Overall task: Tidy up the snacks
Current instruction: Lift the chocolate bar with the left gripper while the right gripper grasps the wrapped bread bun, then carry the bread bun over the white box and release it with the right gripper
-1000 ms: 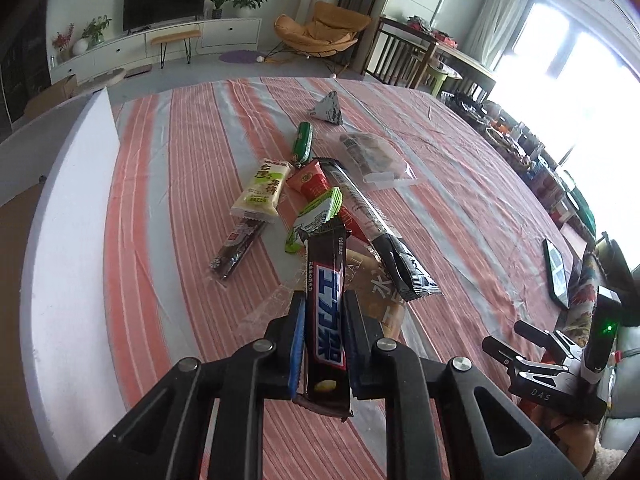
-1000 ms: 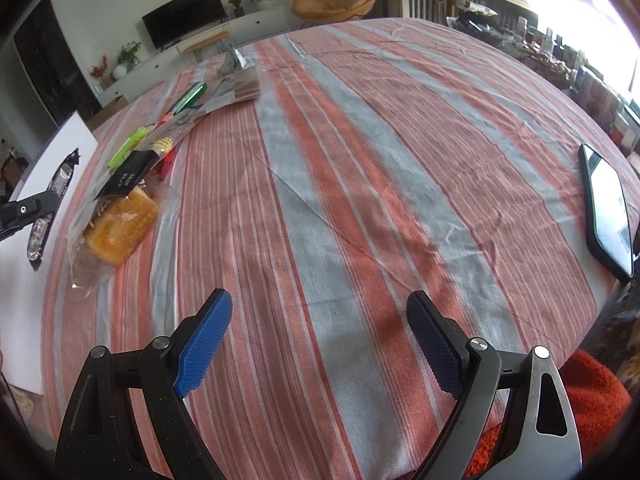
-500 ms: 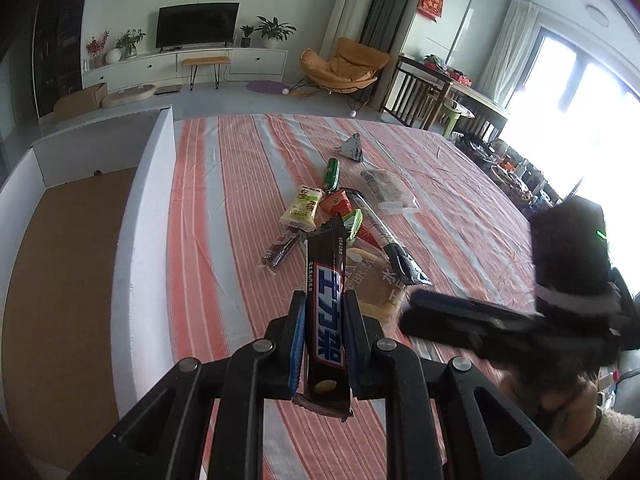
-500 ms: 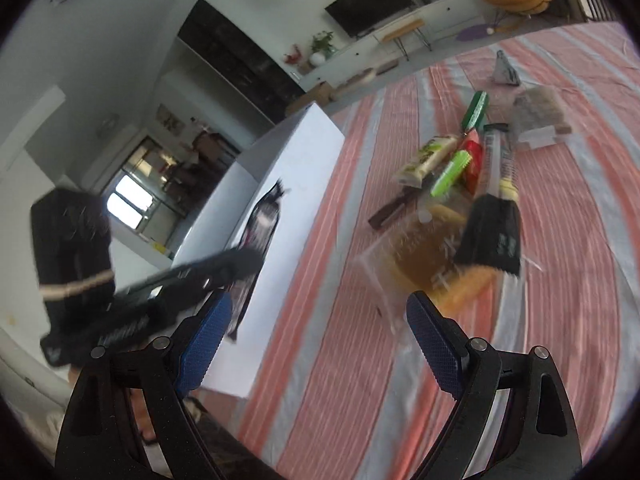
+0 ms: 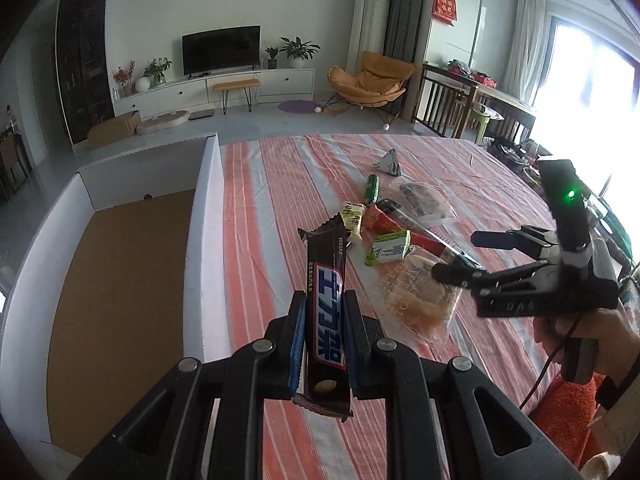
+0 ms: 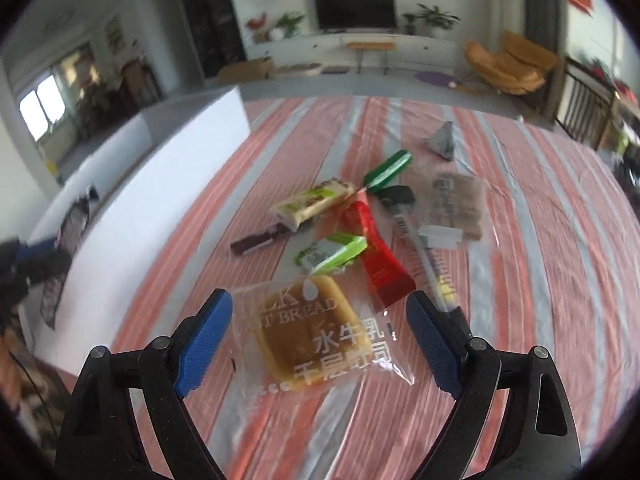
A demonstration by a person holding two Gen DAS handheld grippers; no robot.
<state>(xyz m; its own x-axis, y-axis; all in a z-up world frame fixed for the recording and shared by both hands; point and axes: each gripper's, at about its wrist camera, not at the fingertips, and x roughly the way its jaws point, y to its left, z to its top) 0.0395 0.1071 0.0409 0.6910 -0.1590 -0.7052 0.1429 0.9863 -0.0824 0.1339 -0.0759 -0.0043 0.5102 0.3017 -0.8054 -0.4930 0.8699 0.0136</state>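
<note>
My left gripper (image 5: 324,312) is shut on a dark chocolate bar (image 5: 325,292) with blue lettering, held upright above the striped tablecloth near the white box (image 5: 200,248). My right gripper (image 6: 320,328) is open and hovers just over a clear-wrapped bread packet (image 6: 316,332), which lies between its jaws. It also shows in the left wrist view (image 5: 460,256) above the bread (image 5: 420,300). More snacks lie beyond: a green-white packet (image 6: 332,252), a red packet (image 6: 380,256), a cream bar (image 6: 312,204), a green stick (image 6: 388,170).
The white box with a brown floor (image 5: 120,280) stands along the table's left side; its wall shows in the right wrist view (image 6: 160,200). A grey triangular packet (image 6: 442,140) and a clear packet of brown snacks (image 6: 452,204) lie farther back.
My right gripper swung from the bare tablecloth over to the snack pile and now hovers over the bread. My left gripper rose and drew back with the chocolate bar, bringing the box into view.
</note>
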